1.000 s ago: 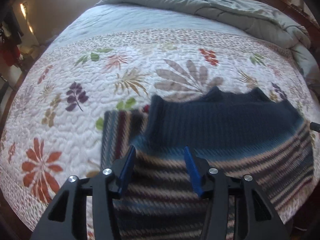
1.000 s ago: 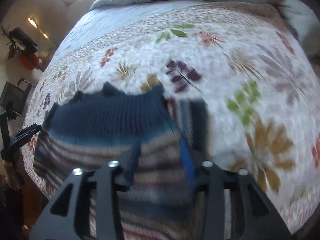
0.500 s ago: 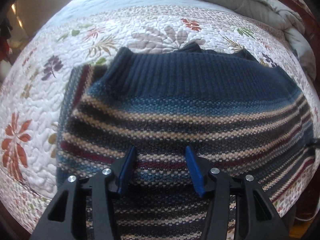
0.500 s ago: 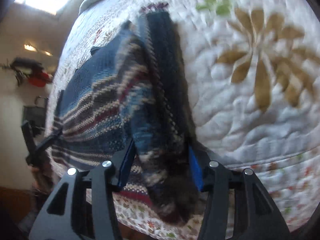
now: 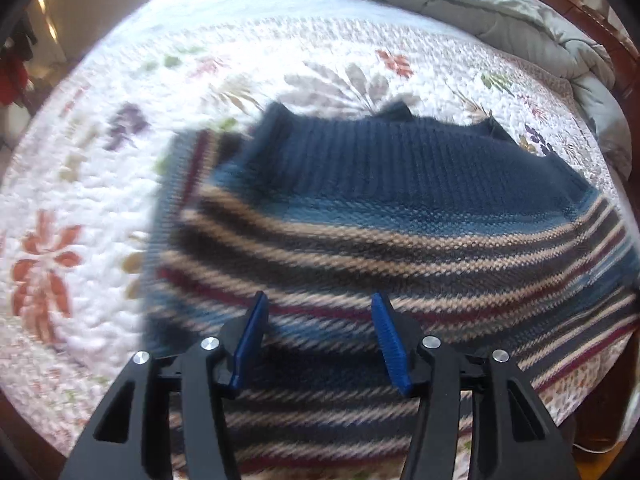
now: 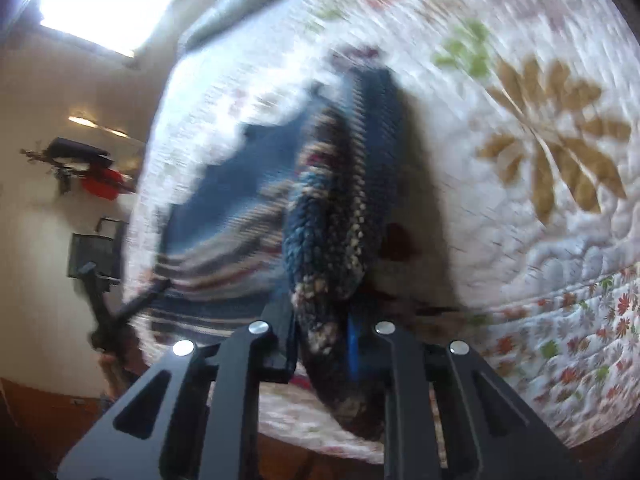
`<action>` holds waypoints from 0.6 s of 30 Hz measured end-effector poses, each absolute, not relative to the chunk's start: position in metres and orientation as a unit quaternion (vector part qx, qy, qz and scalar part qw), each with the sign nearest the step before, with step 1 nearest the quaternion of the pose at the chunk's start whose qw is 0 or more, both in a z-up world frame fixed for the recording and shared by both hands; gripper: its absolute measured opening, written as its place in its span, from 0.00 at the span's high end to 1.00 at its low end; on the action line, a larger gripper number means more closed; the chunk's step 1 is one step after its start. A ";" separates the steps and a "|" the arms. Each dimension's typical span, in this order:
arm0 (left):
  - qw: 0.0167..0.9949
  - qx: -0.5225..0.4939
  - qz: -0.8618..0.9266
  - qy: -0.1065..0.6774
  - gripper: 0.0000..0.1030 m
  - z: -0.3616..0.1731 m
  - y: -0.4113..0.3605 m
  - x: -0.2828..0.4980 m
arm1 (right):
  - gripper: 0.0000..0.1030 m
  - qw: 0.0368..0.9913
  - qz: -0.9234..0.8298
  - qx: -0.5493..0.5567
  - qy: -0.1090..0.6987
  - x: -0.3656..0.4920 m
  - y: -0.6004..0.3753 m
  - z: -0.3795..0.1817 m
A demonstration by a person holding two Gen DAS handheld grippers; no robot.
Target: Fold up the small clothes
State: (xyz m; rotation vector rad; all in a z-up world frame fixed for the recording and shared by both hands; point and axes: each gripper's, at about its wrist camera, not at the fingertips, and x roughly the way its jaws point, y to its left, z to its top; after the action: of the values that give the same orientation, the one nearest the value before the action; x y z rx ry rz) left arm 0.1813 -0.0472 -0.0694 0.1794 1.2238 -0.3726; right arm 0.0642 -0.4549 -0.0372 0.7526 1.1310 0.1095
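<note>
A small knit sweater [image 5: 380, 220], navy ribbed at the far end with tan, maroon and blue stripes, lies on the floral quilt. My left gripper [image 5: 320, 312] is open and hovers above its striped part, touching nothing. In the right wrist view my right gripper [image 6: 326, 316] is shut on a bunched edge of the same sweater [image 6: 332, 216], lifted off the quilt; the fabric hangs down between the fingers. The view is blurred. The left gripper [image 6: 120, 304] shows small at the far left there.
The white quilt [image 5: 100, 208] with leaf prints covers the bed. A grey comforter [image 5: 500, 12] is heaped at the far end by a wooden headboard. The bed's near edge [image 6: 520, 412] drops away below the right gripper. A wall with dark and red items [image 6: 92, 176] stands left.
My right gripper has closed on the sweater's edge and lifted it. My left gripper has pulled back slightly, so more quilt shows beyond the sweater.
</note>
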 end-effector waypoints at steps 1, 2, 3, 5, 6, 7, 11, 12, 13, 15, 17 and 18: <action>0.805 0.083 -0.172 0.562 0.45 -0.062 -0.040 0.178 | 0.84 0.785 0.058 0.340 0.514 0.068 -0.444 -0.022; 0.808 0.080 -0.172 0.557 0.44 -0.057 -0.033 0.176 | 0.84 0.792 0.064 0.327 0.511 0.073 -0.428 -0.007; 0.811 0.072 -0.174 0.554 0.44 -0.052 -0.026 0.174 | 0.84 0.796 0.069 0.318 0.511 0.077 -0.417 0.002; 0.813 0.060 -0.177 0.551 0.43 -0.044 -0.013 0.173 | 0.84 0.806 0.086 0.290 0.509 0.091 -0.382 0.022; 0.815 0.056 -0.177 0.549 0.42 -0.040 -0.006 0.172 | 0.85 0.810 0.090 0.274 0.511 0.097 -0.367 0.028; 0.817 0.056 -0.175 0.547 0.42 -0.037 -0.001 0.171 | 0.85 0.815 0.095 0.252 0.513 0.104 -0.346 0.035; 0.821 0.056 -0.170 0.542 0.40 -0.027 0.022 0.169 | 0.85 0.828 0.110 0.187 0.517 0.127 -0.286 0.046; 0.821 0.053 -0.168 0.542 0.39 -0.025 0.030 0.171 | 0.85 0.828 0.113 0.176 0.520 0.131 -0.274 0.046; 0.822 0.052 -0.166 0.542 0.39 -0.023 0.034 0.171 | 0.85 0.827 0.120 0.165 0.524 0.137 -0.257 0.044; 0.825 0.048 -0.163 0.540 0.36 -0.021 0.042 0.172 | 0.85 0.823 0.132 0.149 0.532 0.143 -0.235 0.036; 0.828 0.046 -0.157 0.537 0.36 -0.018 0.051 0.172 | 0.85 0.817 0.144 0.136 0.541 0.151 -0.208 0.027; 0.828 0.044 -0.155 0.536 0.35 -0.017 0.055 0.172 | 0.85 0.814 0.149 0.131 0.545 0.152 -0.199 0.022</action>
State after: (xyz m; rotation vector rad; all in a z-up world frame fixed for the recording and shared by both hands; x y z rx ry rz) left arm 0.1722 0.0553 -0.0175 0.0943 1.1387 -0.3296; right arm 0.1524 -0.1991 0.0216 0.2786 1.1637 0.3170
